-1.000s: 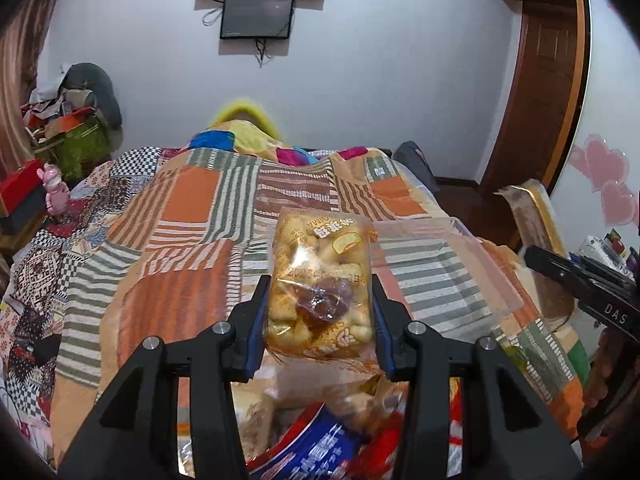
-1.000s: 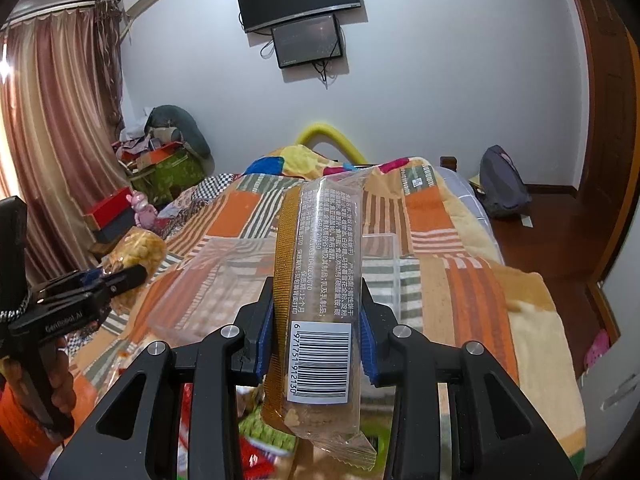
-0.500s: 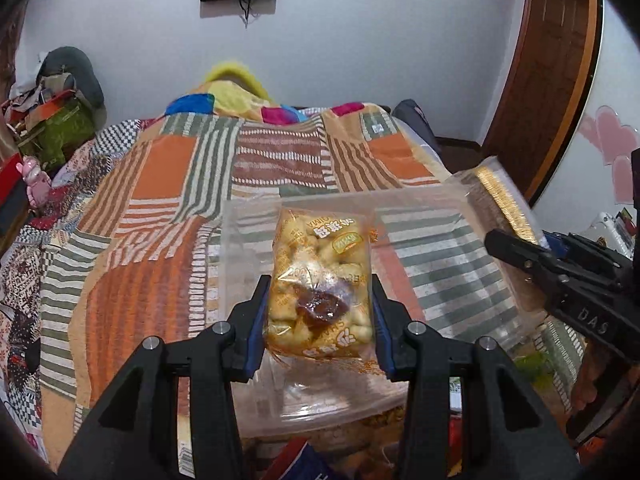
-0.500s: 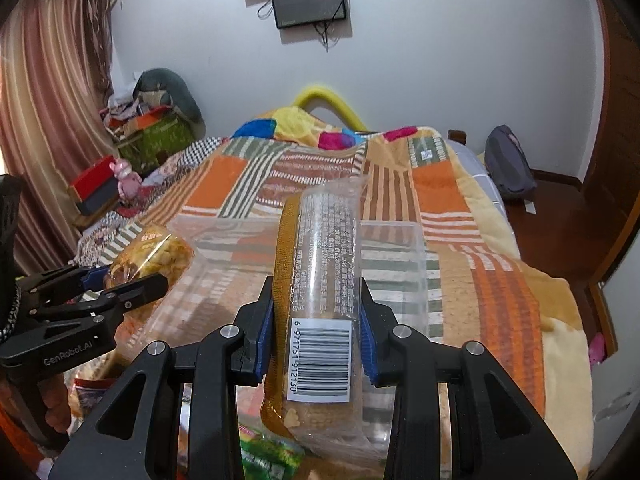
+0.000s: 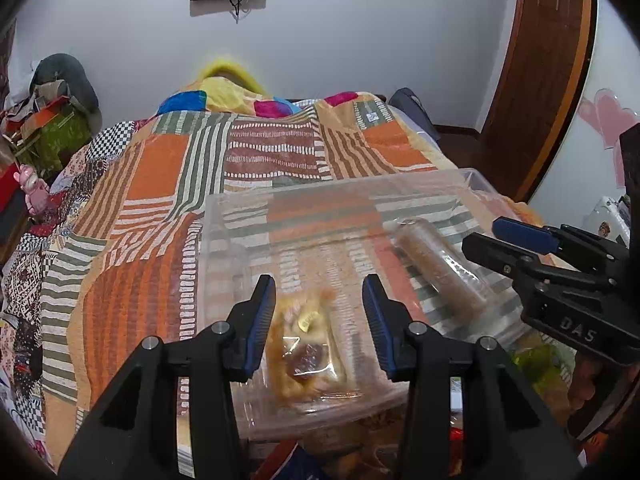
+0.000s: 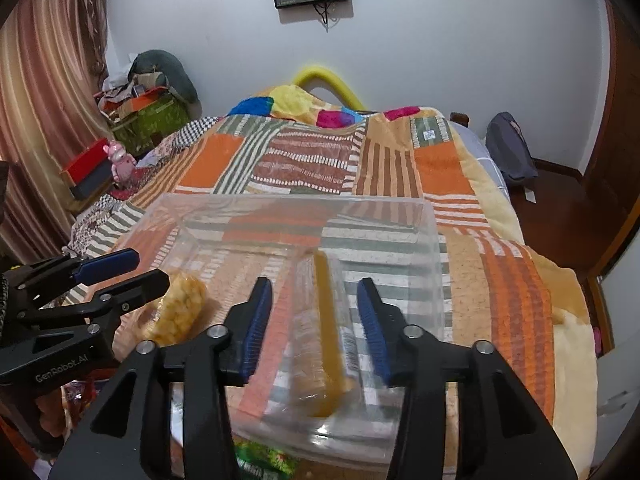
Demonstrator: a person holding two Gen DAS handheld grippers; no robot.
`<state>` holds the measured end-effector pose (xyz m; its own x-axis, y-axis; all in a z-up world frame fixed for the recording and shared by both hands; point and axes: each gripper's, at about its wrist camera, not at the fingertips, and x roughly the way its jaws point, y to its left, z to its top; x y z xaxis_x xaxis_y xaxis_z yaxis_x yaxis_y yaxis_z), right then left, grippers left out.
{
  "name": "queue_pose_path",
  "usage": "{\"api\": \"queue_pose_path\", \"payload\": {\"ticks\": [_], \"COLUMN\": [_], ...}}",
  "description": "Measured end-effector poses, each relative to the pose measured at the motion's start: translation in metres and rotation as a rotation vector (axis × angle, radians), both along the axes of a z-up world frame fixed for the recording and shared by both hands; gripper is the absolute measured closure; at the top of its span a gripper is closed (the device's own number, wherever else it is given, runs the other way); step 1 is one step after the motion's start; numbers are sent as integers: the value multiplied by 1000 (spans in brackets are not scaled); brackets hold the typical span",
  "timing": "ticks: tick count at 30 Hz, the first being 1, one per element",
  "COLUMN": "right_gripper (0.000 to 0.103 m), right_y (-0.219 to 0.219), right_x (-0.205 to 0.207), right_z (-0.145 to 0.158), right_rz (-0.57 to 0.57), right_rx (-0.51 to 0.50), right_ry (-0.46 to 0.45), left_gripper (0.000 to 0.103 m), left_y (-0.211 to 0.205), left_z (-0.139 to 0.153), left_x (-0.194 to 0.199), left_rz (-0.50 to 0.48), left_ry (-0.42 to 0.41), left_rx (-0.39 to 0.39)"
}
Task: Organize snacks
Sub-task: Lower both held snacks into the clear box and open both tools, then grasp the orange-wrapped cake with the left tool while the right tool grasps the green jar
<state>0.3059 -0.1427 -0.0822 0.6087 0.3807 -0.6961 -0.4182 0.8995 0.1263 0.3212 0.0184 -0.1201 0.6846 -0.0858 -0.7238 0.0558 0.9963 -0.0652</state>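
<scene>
A clear plastic bin (image 5: 344, 192) (image 6: 432, 240) sits on the patchwork bed. My left gripper (image 5: 319, 320) is open above the bin's near end. A yellow puffed-snack bag (image 5: 306, 354) (image 6: 178, 312) lies blurred in the bin just below its jaws. My right gripper (image 6: 315, 324) is open over the bin. A long clear-wrapped biscuit pack (image 6: 326, 332) (image 5: 438, 266) lies blurred in the bin below and between its jaws. Each gripper shows in the other's view: the right in the left wrist view (image 5: 516, 240), the left in the right wrist view (image 6: 120, 272).
More snack packets lie under the bin's near edge: red and blue ones (image 5: 288, 460), a green one (image 6: 260, 460). The patchwork quilt (image 5: 160, 184) covers the bed beyond. Clutter and a pink toy (image 6: 120, 160) are at the left. A wooden door (image 5: 540, 80) is at the right.
Both grippers moved forward and down over the bin and opened. The snack bag and the biscuit pack dropped from the jaws into the bin.
</scene>
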Motion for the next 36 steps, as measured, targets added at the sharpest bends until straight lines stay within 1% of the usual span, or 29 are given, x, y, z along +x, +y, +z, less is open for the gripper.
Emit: {"api": "queue_pose_path", "payload": {"ticks": [1, 3, 5, 7, 10, 13, 14, 15, 20, 22, 23, 27, 29, 32, 34, 36], "right_gripper": [46, 28, 21, 20, 15, 7, 1, 0, 0, 0, 0, 0, 0, 0, 3, 12], "right_y": [-2, -6, -10, -14, -21, -31, -33, -36, -50, -53, -56, -62, -63, -64, -64, -63], "right_x": [-2, -12, -23, -32, -42, -55, -58, -62, -79, -86, -88, -96, -97, -101, -103, -103], "right_z": [3, 12, 20, 26, 32, 37, 38, 38, 39, 37, 35, 25, 17, 8, 2, -5], "right_rz": [0, -10, -12, -5, -8, -5, -9, -15, -55, -76, -84, -104, -104, -120, -124, -122], "right_rx": [3, -2, -15, -16, 2, 28, 34, 40, 30, 15, 9, -15, -32, -63, -76, -85], "right_ry": [-8, -50, -87, -103, -100, -104, -109, -114, -119, -116, -114, -102, -87, -80, -79, -62], "left_gripper": [57, 55, 50, 45, 43, 39, 38, 35, 28, 21, 20, 17, 17, 17, 17, 17], "left_y": [1, 3, 7, 12, 20, 29, 33, 36, 60, 74, 80, 104, 118, 129, 134, 136], "left_z": [4, 12, 22, 31, 44, 55, 58, 58, 56, 49, 45, 22, 5, -17, -32, -46], "left_x": [-3, -12, -22, -32, -50, -70, -79, -84, -118, -133, -139, -159, -166, -173, -176, -177], "left_rz": [-1, 3, 13, 22, 29, 42, 46, 48, 80, 101, 111, 170, 194, 219, 228, 227], "left_ry": [-8, -33, -59, -82, -110, -134, -138, -140, -129, -117, -112, -63, -17, 31, 65, 93], "left_rx": [-1, -1, -3, -6, -3, 2, 5, 8, 22, 29, 33, 49, 34, 16, 6, -2]}}
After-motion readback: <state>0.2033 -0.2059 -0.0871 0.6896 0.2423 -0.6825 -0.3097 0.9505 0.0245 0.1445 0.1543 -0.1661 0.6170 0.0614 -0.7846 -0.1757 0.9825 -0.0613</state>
